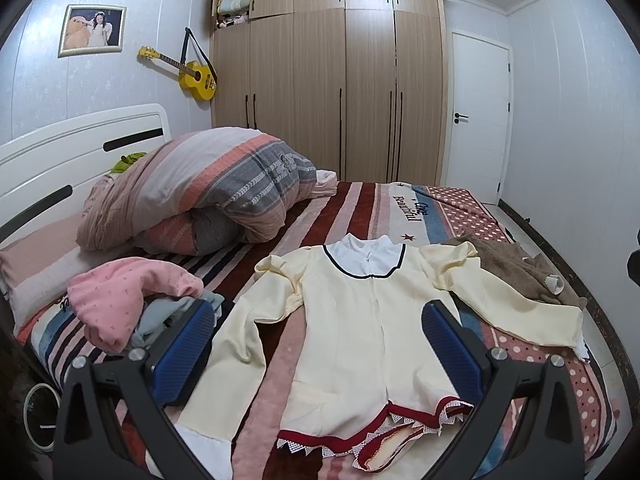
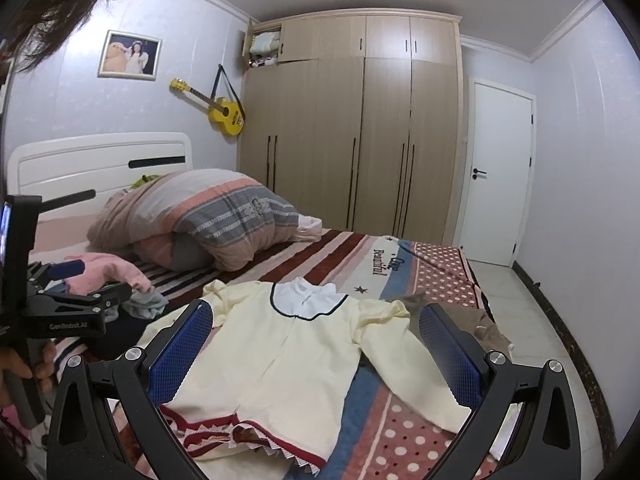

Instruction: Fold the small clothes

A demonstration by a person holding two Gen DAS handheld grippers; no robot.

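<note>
A bed [image 1: 352, 208] with a striped and polka-dotted cover fills the room, its white headboard [image 1: 80, 160] against the left wall. A rolled quilt [image 1: 208, 188] in pink, grey and white stripes lies near the headboard. On the wall above hang a framed photo [image 1: 93, 30] and a yellow guitar [image 1: 192, 74]. A tall wooden wardrobe [image 1: 340, 80] covers the far wall, one upper door open on folded linens. A white door [image 1: 480, 116] stands to its right.

black forked gripper frames, left gripper [image 1: 318, 340] and right gripper [image 2: 316, 348] with blue dimpled pads [image 1: 184, 354], silver round screws [image 1: 137, 354] at finger bases, white "GenRobot.AI" lettering on left gripper's side, bare hand [image 2: 24, 372], dark hair [image 2: 60, 4]
</note>
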